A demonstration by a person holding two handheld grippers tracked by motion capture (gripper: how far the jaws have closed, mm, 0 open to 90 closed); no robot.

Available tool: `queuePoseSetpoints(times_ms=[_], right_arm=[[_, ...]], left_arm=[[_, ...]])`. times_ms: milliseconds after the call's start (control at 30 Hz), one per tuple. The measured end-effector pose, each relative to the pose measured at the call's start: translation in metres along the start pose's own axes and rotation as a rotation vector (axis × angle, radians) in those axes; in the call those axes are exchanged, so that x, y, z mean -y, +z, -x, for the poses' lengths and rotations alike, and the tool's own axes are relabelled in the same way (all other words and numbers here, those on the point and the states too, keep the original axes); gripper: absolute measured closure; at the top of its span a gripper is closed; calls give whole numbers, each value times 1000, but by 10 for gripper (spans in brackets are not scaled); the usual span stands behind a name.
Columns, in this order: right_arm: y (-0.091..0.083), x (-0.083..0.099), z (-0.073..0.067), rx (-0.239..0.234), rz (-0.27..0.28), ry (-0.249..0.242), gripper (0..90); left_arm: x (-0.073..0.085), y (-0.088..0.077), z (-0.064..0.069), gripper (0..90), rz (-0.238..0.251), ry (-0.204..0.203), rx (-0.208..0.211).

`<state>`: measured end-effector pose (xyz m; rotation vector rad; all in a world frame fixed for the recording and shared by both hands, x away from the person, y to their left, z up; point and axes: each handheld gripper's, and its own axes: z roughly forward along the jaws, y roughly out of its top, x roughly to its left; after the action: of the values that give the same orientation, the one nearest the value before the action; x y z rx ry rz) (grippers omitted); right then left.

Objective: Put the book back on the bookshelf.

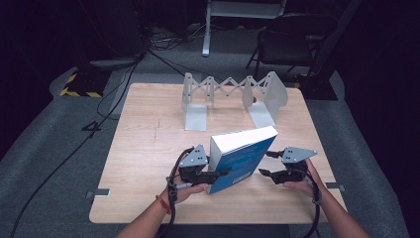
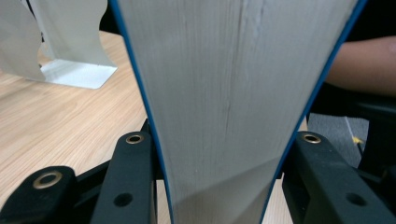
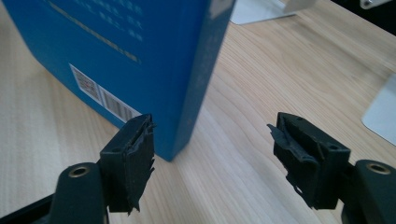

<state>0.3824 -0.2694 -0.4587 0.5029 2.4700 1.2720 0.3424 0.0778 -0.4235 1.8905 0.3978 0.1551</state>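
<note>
Book (image 1: pixel 241 156), blue-covered, stands upright at the centre of our counter (image 1: pixel 143 148), left tongs (image 1: pixel 210 173) clamped across its pages. Right tongs (image 1: pixel 265 162) hang apart beside its spine. We judge the next move carries it to the bookend rack (image 1: pixel 233 91). Cover writing and barcode are blurred.

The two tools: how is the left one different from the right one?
The left tool is clamped on the blue book, one jaw on each cover with the pages between them, while the right tool holds nothing. The left tool touches the book; the right tool sits just beside it, jaws spread apart, over the wooden table. Both are black with a grey plate on top, and a hand holds each.
</note>
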Motion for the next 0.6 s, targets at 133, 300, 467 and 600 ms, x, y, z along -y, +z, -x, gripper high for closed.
queuePoseSetpoints(times_ms=[133,300,467,600], right_arm=[[6,-6,-1,-28,10,-7,293],[13,-15,-2,-54,19,-34,289],[16,-24,-3,-94,40,-56,276],[21,-33,-7,-147,67,-83,294]], left_arm=[[4,-5,0,587,-34,20,-3],[4,-7,-1,583,-44,25,-12],[3,-7,-1,573,-58,31,-13],[5,-9,2,534,-75,52,-52]])
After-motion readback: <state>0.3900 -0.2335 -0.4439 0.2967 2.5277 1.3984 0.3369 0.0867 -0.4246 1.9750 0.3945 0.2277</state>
